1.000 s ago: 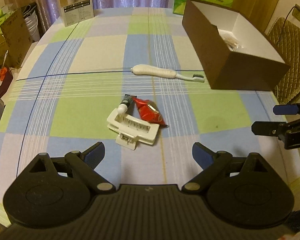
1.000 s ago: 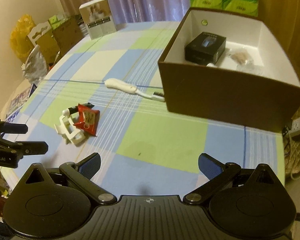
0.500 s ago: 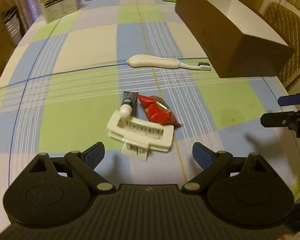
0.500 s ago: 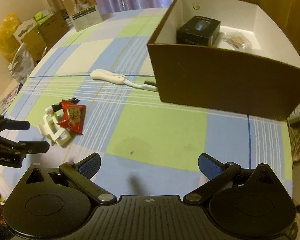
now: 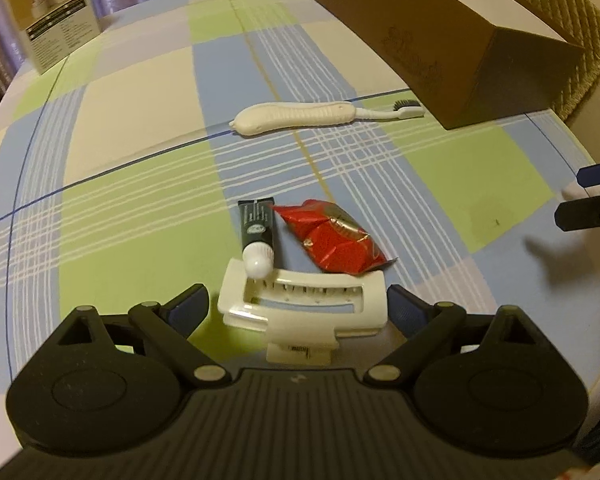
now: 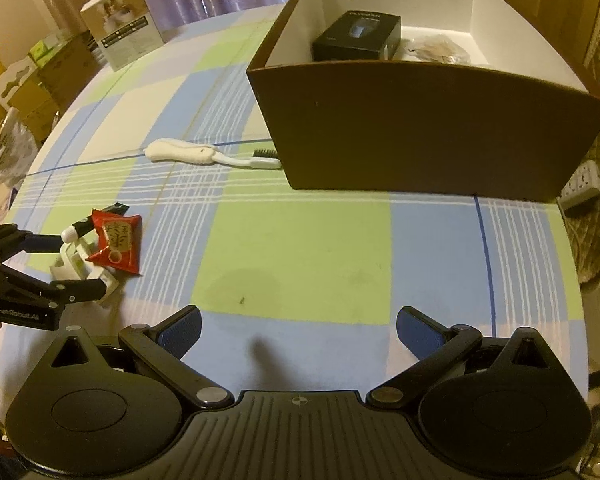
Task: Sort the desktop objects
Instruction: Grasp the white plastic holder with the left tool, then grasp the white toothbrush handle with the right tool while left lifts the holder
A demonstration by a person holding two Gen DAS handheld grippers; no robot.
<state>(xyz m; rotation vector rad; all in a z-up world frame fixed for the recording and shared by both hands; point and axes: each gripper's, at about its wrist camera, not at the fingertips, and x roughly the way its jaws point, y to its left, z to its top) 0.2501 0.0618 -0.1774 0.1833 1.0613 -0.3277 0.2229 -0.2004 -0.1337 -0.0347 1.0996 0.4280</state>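
We have the left gripper (image 5: 298, 306) down at the white hair clip (image 5: 304, 302), its fingers spread wide on either side of the clip's long body and not yet touching it. The clip lies on the checked worktop (image 5: 140, 128), with the capped end of a small dark tube (image 5: 257, 232) resting on its far edge and a red snack packet (image 5: 332, 242) just beside it, one corner overlapping the clip.

To do this well, we should close squarely on the clip's two short ends, low enough to catch the solid frame rather than the lever sticking out toward us. We judge that a straight lift would likely tip the tube and nudge the packet, so we should draw the clip slightly toward us first.

The right gripper (image 6: 298, 330) hovers with fingers wide and empty, near the brown box (image 6: 420, 128), which already holds a black carton (image 6: 356, 38). The toothbrush (image 5: 320, 116) waits just beside that box.
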